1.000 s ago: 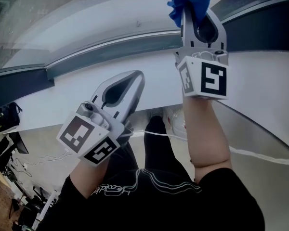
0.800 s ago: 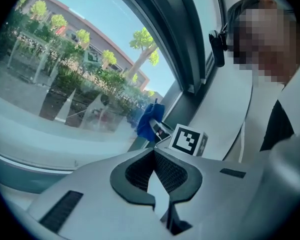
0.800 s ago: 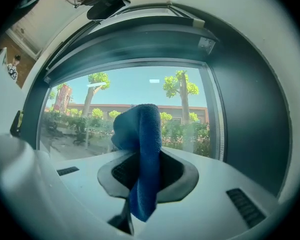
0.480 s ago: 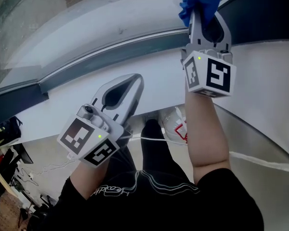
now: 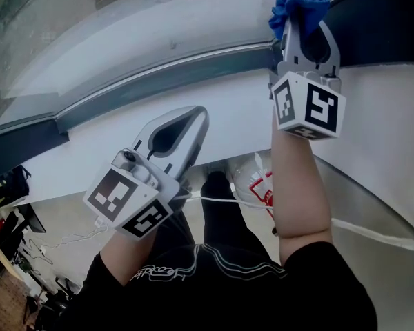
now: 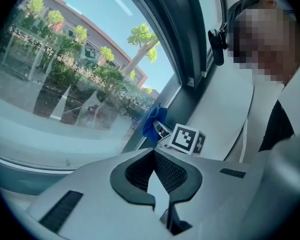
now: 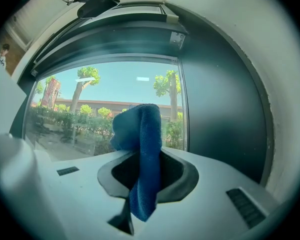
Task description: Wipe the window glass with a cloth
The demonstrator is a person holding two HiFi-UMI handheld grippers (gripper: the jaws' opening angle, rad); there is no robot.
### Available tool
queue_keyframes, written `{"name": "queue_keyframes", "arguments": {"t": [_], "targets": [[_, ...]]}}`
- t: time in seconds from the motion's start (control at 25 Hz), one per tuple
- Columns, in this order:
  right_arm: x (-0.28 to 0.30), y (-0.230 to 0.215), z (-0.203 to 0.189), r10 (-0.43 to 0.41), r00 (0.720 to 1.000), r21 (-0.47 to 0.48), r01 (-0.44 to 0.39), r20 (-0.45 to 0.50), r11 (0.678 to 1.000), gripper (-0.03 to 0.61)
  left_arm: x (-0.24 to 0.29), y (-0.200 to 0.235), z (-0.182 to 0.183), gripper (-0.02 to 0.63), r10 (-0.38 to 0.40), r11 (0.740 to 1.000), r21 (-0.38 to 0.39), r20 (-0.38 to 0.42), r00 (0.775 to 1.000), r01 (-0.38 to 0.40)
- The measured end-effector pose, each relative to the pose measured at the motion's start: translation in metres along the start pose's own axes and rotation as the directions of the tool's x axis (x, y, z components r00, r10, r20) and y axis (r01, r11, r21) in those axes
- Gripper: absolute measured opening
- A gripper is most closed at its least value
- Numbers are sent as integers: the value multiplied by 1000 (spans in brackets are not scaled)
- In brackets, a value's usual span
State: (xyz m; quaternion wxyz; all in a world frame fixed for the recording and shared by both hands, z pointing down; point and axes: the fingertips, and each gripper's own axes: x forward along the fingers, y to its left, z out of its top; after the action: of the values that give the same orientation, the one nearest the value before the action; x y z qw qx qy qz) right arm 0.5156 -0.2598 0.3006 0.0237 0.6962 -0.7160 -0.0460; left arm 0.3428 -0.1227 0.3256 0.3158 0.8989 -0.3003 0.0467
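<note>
My right gripper [image 5: 301, 21] is raised against the lower right corner of the window glass [image 5: 117, 29], shut on a bunched blue cloth [image 5: 300, 1] that sticks out past its tips. In the right gripper view the cloth [image 7: 143, 149] hangs pinched between the jaws, with the glass [image 7: 100, 101] straight ahead. My left gripper [image 5: 193, 116] hangs lower over the white sill [image 5: 228, 119], shut with nothing in it. The left gripper view shows its pads [image 6: 165, 171] closed, and beyond them the cloth [image 6: 152, 124] touching the glass [image 6: 65, 84].
A dark window frame [image 5: 159, 74] runs under the glass, and a wide dark post [image 7: 220, 99] stands to the right of the pane. Below the sill are my legs, a white cable [image 5: 228, 201], a white-and-red bag [image 5: 254, 178] and clutter [image 5: 10, 185] at the left.
My right gripper with the cloth has drifted a little to the right along the bottom of the glass. The left gripper has stayed in place.
</note>
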Motion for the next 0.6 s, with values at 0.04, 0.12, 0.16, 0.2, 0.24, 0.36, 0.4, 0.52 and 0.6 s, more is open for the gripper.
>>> {"name": "queue_keyframes", "arguments": {"t": [0.04, 0.12, 0.16, 0.2, 0.24, 0.36, 0.4, 0.52, 0.6], "targets": [[-1, 3, 2, 2, 1000, 1, -2, 0, 1000, 63, -3, 1, 1, 6, 2, 1000, -2, 4, 1000, -2], [-5, 9, 4, 10, 1000, 0, -10, 0, 1000, 63, -10, 2, 3, 6, 10, 1000, -5, 16, 1000, -10], [-9, 14, 4, 16, 1000, 0, -16, -1, 1000, 63, -15, 4, 4, 6, 16, 1000, -5, 25, 1000, -16], [-13, 20, 3, 22, 1000, 2, -22, -4, 1000, 63, -20, 7, 4, 6, 25, 1000, -4, 35, 999, -25], [-18, 27, 2, 30, 1000, 6, -30, -7, 1000, 63, -26, 10, 5, 6, 34, 999, -4, 45, 998, -34], [-28, 61, 0, 64, 998, 20, -64, -16, 998, 63, -51, 28, 6, 6, 63, 998, -15, 68, 996, -62], [-30, 76, 0, 79, 997, 22, -78, -18, 997, 63, -61, 36, 6, 6, 73, 997, -20, 74, 995, -71], [-37, 129, 0, 131, 991, 26, -131, -21, 991, 63, -97, 60, 3, 6, 103, 994, -38, 93, 990, -100], [-42, 165, 7, 176, 984, 31, -175, -20, 984, 63, -122, 70, 4, 6, 125, 991, -51, 107, 986, -120]]}}
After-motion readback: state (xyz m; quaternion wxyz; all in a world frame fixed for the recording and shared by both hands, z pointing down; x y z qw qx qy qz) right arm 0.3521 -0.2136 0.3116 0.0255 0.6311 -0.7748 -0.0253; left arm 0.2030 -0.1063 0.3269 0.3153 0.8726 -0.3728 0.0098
